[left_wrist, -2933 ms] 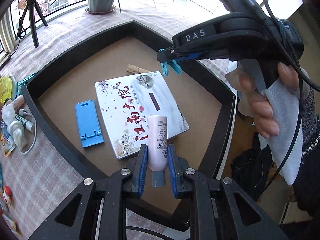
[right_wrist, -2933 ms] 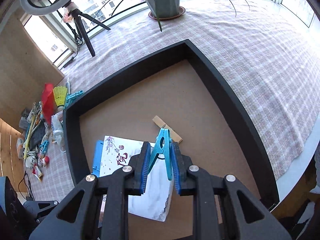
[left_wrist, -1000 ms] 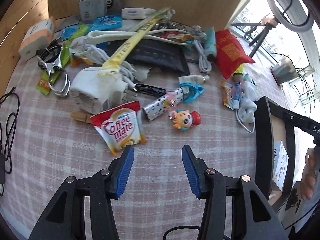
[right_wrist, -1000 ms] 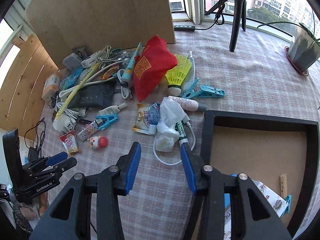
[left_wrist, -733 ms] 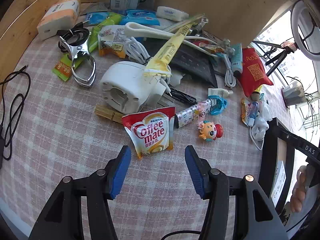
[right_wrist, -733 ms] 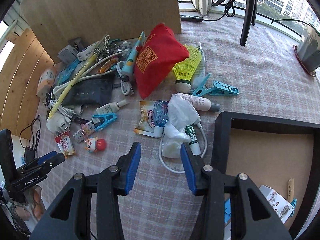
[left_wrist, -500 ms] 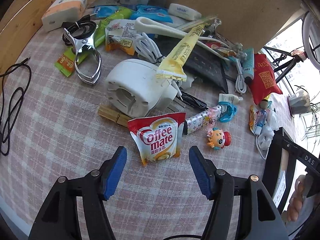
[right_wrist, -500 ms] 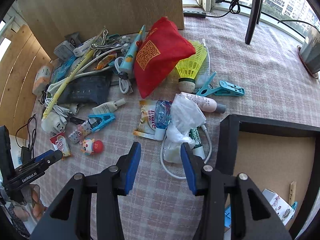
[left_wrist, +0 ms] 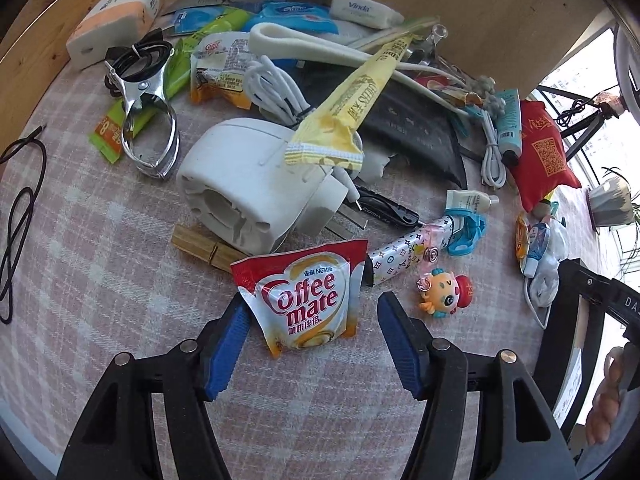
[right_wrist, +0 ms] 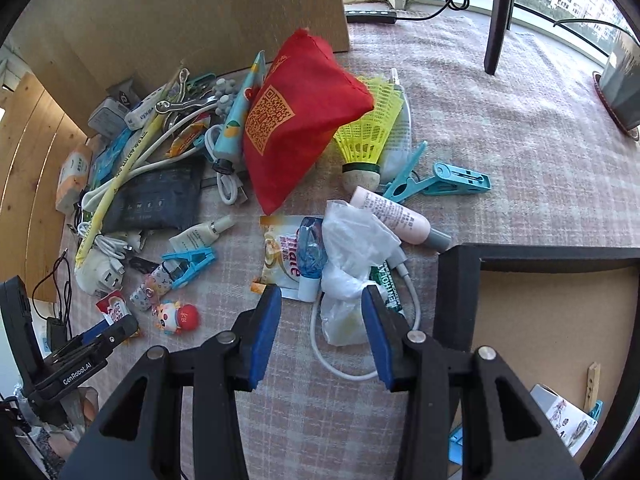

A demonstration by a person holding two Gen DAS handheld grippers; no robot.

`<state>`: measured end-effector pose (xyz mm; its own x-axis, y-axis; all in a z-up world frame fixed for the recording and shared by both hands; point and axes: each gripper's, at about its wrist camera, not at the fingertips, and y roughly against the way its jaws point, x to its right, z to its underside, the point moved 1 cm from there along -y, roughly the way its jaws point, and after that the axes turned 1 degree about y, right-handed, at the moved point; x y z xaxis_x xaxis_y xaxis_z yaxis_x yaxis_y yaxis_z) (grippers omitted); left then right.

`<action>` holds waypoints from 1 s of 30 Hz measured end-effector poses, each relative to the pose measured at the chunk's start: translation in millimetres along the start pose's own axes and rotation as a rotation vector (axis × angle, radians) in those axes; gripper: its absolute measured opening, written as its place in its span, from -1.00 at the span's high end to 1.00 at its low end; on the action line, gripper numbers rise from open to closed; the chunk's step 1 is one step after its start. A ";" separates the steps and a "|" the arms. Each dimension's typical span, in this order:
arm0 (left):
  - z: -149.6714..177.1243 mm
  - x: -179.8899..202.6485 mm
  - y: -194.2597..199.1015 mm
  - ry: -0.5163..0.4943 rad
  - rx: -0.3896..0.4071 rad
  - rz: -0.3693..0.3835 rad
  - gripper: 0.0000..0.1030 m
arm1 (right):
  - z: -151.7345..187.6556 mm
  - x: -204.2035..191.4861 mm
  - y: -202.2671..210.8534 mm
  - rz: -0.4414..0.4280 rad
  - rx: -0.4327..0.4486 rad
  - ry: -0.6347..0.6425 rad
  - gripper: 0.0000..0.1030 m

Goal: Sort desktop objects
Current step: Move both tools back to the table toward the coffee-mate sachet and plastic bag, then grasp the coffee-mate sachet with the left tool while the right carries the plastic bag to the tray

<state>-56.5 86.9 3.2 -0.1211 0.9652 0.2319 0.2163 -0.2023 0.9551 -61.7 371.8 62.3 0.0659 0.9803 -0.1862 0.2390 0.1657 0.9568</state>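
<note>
My left gripper (left_wrist: 314,316) is open, its blue pads on either side of a red and white Coffee mate sachet (left_wrist: 306,304) lying on the checked cloth. The sachet also shows in the right wrist view (right_wrist: 115,309), by the left gripper (right_wrist: 116,334). My right gripper (right_wrist: 320,312) is open and empty, just above a crumpled white plastic bag (right_wrist: 354,252), a small blue bottle (right_wrist: 312,254) and a white cable (right_wrist: 412,300). The black tray (right_wrist: 456,296) with a brown floor lies to the right.
A pile of clutter covers the cloth: a white plug adapter (left_wrist: 248,188), a wooden peg (left_wrist: 204,248), a cartoon keychain (left_wrist: 444,292), a red pouch (right_wrist: 296,128), a yellow shuttlecock (right_wrist: 366,140), a pink tube (right_wrist: 396,220), blue clips (right_wrist: 440,182). A wooden wall (right_wrist: 200,8) stands behind.
Both grippers let go of the pink tube and the blue clip at the tray and swung to the clutter. The left closed in on the Coffee mate sachet; the right neared the plastic bag.
</note>
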 end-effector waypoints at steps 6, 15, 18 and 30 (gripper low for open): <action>0.7 1.7 -1.2 -0.001 0.012 -0.007 -0.14 | -0.2 0.8 -4.7 0.049 -0.018 0.023 0.20; 4.3 -14.0 5.1 -0.005 0.010 0.006 0.15 | -2.9 -4.9 -29.0 0.036 -0.065 0.031 0.25; 6.4 -22.1 7.3 0.001 0.009 0.026 0.25 | -1.0 -2.6 -26.0 0.012 -0.061 0.029 0.28; 28.5 -35.5 16.7 0.007 0.001 0.051 0.30 | 15.8 22.3 19.8 -0.077 0.005 -0.028 0.29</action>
<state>-20.9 54.0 5.6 -0.1169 0.9523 0.2820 0.2238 -0.2514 0.9417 -40.2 395.2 73.6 0.0737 0.9613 -0.2656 0.2496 0.2401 0.9381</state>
